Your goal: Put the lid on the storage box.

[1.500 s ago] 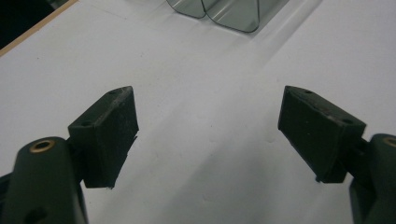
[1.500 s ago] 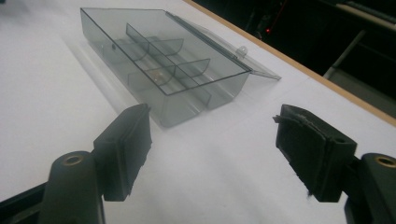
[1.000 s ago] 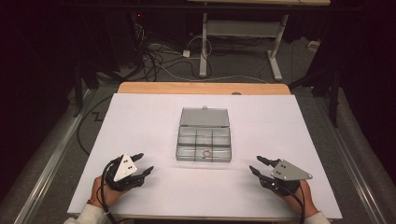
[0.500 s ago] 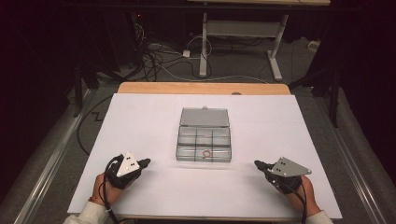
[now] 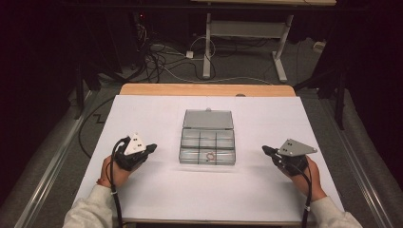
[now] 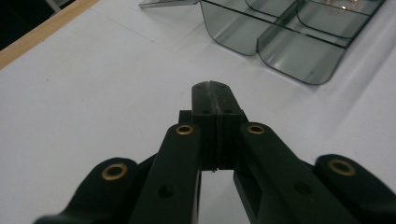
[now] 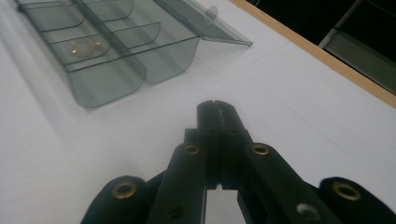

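We find the compartment box [image 5: 207,147] at the centre of the white table [image 5: 157,194], its lid [image 5: 208,119] laid open flat toward 12 o'clock. A small ring [image 5: 209,156] lies in the middle compartment of the row nearest the person (its material we cannot tell).

The left gripper [image 5: 151,147] sits at 9 o'clock of the box, well apart from it, jaws pressed together with nothing between them; the left gripper view confirms the closed tips [image 6: 213,91] pointing at the box's near corner. The right gripper [image 5: 266,150] sits at 3 o'clock, also well apart, jaws likewise pressed together and empty [image 7: 217,110]. Both point inward at the box. We see neither touching it.
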Tool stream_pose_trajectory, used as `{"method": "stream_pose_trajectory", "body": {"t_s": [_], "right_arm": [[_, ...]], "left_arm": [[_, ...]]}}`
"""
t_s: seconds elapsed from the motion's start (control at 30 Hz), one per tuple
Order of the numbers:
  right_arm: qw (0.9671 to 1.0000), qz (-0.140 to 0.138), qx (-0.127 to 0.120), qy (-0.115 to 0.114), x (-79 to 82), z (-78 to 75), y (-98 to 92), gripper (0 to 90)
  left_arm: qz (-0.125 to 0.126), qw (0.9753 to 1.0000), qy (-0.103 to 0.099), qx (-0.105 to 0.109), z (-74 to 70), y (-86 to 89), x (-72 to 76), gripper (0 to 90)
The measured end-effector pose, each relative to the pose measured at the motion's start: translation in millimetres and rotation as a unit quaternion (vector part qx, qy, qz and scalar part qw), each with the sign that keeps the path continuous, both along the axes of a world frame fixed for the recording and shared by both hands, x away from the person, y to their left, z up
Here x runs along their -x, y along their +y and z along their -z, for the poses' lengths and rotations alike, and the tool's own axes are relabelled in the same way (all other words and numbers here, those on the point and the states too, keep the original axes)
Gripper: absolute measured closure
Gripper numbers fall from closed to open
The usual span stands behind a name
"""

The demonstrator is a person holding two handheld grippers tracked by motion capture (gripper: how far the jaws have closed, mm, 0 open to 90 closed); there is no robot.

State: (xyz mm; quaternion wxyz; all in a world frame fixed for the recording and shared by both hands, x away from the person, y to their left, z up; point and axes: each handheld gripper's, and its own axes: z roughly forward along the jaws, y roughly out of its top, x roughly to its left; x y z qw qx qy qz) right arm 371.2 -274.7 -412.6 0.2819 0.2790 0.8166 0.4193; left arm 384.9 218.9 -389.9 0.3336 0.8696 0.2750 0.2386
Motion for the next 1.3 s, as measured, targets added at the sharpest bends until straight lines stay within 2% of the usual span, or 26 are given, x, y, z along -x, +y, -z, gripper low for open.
{"method": "stream_pose_trajectory", "body": {"t_s": [0.17, 0.33, 0.67, 0.83, 1.07, 1.3], "right_arm": [[1.0, 0.002, 0.0, 0.009, -26.9, -4.1, 4.1, 90.0], [0.9994, 0.007, 0.019, 0.027, -51.7, -6.2, 13.2, 90.0], [0.9973, 0.011, 0.035, 0.063, -98.3, -5.1, 32.9, 90.0], [0.9963, 0.019, 0.04, 0.074, -115.8, -2.5, 42.5, 90.0], [0.9945, 0.021, 0.054, 0.087, -131.0, 6.6, 57.7, 90.0], [0.9926, 0.024, 0.065, 0.1, -142.5, 17.7, 68.3, 90.0]], "left_arm": [[-0.003, 0.9999, 0.008, 0.008, -9.0, -2.5, -25.1, 87.5], [-0.006, 0.9998, 0.02, 0.006, -14.0, -12.3, -52.6, 87.5], [-0.022, 0.9984, 0.052, 0.008, -2.6, -27.0, -94.5, 87.5], [-0.032, 0.9974, 0.064, 0.012, 3.6, -31.3, -109.3, 87.5], [-0.044, 0.996, 0.076, 0.013, 14.2, -37.8, -123.8, 87.5], [-0.049, 0.9952, 0.085, 0.002, 24.3, -47.0, -133.6, 87.5]]}}
